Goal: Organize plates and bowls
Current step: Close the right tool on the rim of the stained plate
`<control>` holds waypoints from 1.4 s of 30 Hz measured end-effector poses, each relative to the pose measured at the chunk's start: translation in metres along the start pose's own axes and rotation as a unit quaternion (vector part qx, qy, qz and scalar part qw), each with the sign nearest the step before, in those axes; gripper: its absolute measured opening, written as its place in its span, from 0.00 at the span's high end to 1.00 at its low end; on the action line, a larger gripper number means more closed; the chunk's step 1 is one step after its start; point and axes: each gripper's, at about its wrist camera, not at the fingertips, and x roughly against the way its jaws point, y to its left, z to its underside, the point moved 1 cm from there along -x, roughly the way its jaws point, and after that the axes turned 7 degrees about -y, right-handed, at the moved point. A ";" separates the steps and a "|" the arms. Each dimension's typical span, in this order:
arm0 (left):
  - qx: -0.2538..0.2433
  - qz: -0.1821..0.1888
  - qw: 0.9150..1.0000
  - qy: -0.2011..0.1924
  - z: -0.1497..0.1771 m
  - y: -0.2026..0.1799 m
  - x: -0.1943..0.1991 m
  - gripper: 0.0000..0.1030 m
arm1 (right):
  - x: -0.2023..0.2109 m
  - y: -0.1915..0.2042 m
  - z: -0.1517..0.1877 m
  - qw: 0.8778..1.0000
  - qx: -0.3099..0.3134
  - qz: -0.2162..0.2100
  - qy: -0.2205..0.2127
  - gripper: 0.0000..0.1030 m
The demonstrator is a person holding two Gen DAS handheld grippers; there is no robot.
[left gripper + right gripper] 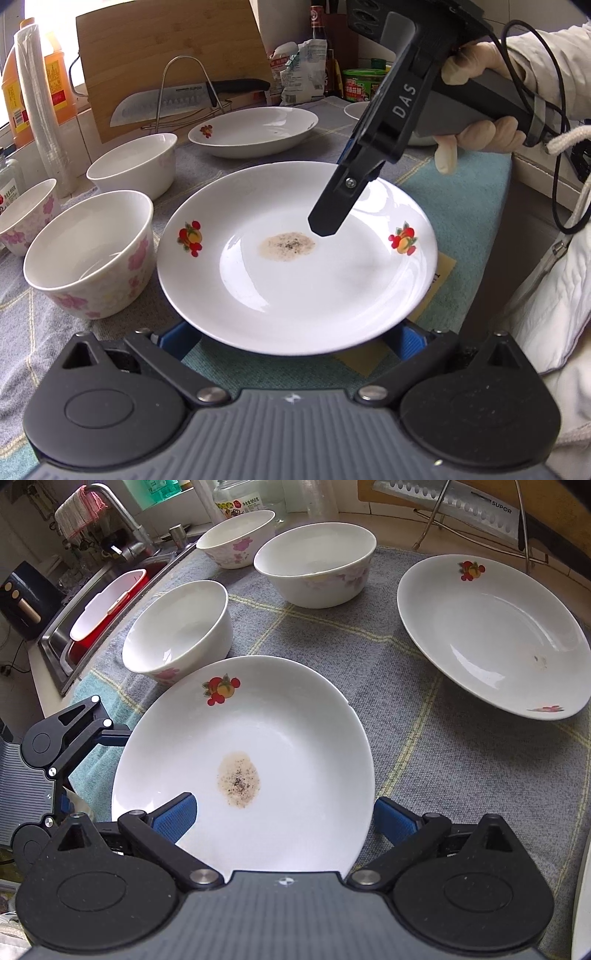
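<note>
Grey checked cloth (pixel 424 672) is covering the counter, and a white fruit-printed plate (pixel 295 266) with a brownish speckled stain is lying nearest. Both the left gripper (pixel 295 338) and the right gripper (pixel 284 821) are spread wide around its rim, clamping nothing. Three bowls (pixel 181 627) and a second plate (pixel 491 635) are sitting beyond.

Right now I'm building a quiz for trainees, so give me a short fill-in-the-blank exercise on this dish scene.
1. The stained plate carries a printed ____ motif on its rim.
2. On the cloth stand ____ bowls, including the nearest bowl.
3. The second plate lies in front of a rack holding a ____.
4. The sink holds a ____ basin.

Missing words: fruit; three; knife; red
</note>
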 end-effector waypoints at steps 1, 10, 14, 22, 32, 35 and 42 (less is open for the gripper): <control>-0.002 0.002 1.000 0.000 0.000 0.001 0.000 0.00 | -0.001 -0.001 -0.002 1.000 -0.002 -0.004 0.002 0.00; -0.022 0.012 1.000 0.001 -0.001 0.004 0.002 0.00 | -0.007 -0.009 -0.015 0.999 -0.020 -0.033 0.025 0.01; -0.025 0.017 1.000 0.004 -0.002 0.005 0.001 0.00 | -0.008 -0.011 -0.020 0.998 -0.026 -0.044 0.033 0.07; -0.027 0.025 0.999 0.008 -0.003 0.006 0.001 0.00 | -0.008 -0.018 -0.024 0.997 -0.039 -0.044 0.043 0.18; -0.039 0.026 0.999 0.012 -0.005 0.007 0.002 0.00 | -0.008 -0.024 -0.026 0.996 -0.069 -0.047 0.042 0.20; -0.042 0.025 0.999 0.013 -0.004 0.006 0.002 0.00 | -0.007 -0.024 -0.026 0.996 -0.070 -0.045 0.042 0.21; -0.045 0.028 0.998 0.013 -0.006 0.008 0.002 0.00 | -0.008 -0.024 -0.026 0.996 -0.070 -0.047 0.041 0.21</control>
